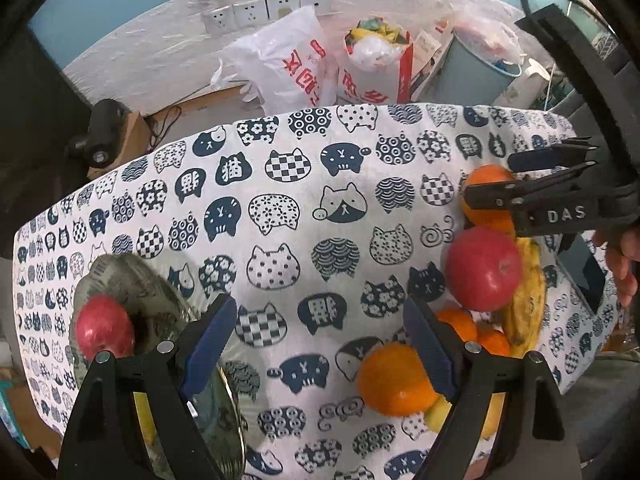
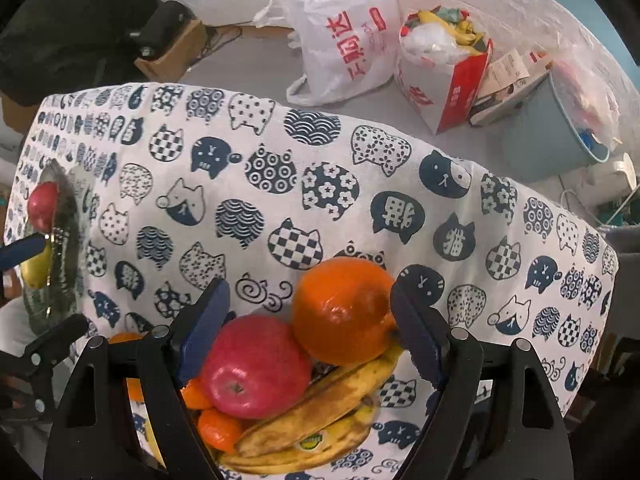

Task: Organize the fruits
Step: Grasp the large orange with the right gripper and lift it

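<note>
Fruit-sorting entry, picking stage: one red apple [image 1: 105,330] and a banana [image 2: 35,270] already lay on the glass plate [image 1: 120,276] at one end of the cat-print tablecloth [image 1: 280,208]; the unsorted heap sat at the other end, comprising a second red apple [image 2: 256,368], a large orange [image 2: 342,310], spotted bananas [image 2: 316,404] and small tangerines [image 2: 218,426]. The right gripper [image 2: 308,336] hung over this heap, tongs wide and holding nothing, the apple and the orange lying between its blue pads [image 2: 204,328]. The left gripper [image 1: 320,344] stood wide and empty above bare cloth, another orange [image 1: 394,380] just beside its right pad. The next move likely called for centring on a single fruit, since two touching fruits between the pads risked a poor grip. Legible writing: "DAS" on the right gripper's body in the left view; a small sticker on one banana, unreadable; red characters on the white plastic bag [image 2: 348,36] beyond the table.
</note>
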Available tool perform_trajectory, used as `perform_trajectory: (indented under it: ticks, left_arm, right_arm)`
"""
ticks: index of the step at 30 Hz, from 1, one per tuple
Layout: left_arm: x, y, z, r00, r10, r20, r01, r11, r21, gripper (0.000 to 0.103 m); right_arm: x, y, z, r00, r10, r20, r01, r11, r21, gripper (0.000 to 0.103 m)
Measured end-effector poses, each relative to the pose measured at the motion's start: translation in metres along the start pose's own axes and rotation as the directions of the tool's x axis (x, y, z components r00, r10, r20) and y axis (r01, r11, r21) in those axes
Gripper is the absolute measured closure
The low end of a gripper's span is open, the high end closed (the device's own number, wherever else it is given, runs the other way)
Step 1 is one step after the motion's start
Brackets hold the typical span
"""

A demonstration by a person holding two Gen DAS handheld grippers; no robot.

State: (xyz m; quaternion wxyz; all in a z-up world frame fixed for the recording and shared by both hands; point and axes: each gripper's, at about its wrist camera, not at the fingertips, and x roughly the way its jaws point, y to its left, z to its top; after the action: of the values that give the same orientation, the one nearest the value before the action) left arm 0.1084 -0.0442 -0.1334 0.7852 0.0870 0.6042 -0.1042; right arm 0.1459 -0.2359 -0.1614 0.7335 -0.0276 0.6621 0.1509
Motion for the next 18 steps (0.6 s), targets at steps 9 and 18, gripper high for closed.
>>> perform_trajectory:
  ticks: [9,18]
  left_arm:
    - [0.034,0.014,0.017,0.999,-0.006,-0.043,0.005,0.999,-0.043,0.016]
    - [0.041,-0.002,0.018,0.998,-0.028,-0.060,0.028,1.000,-0.010,0.016]
  right_arm:
    - [0.026,-0.005,0.000,0.995,-0.065,-0.075,0.061,0.997,-0.047,0.021]
    - [0.044,-0.014,-0.008,0.990,-0.079,-0.114,0.074,0.996,-0.050,0.030]
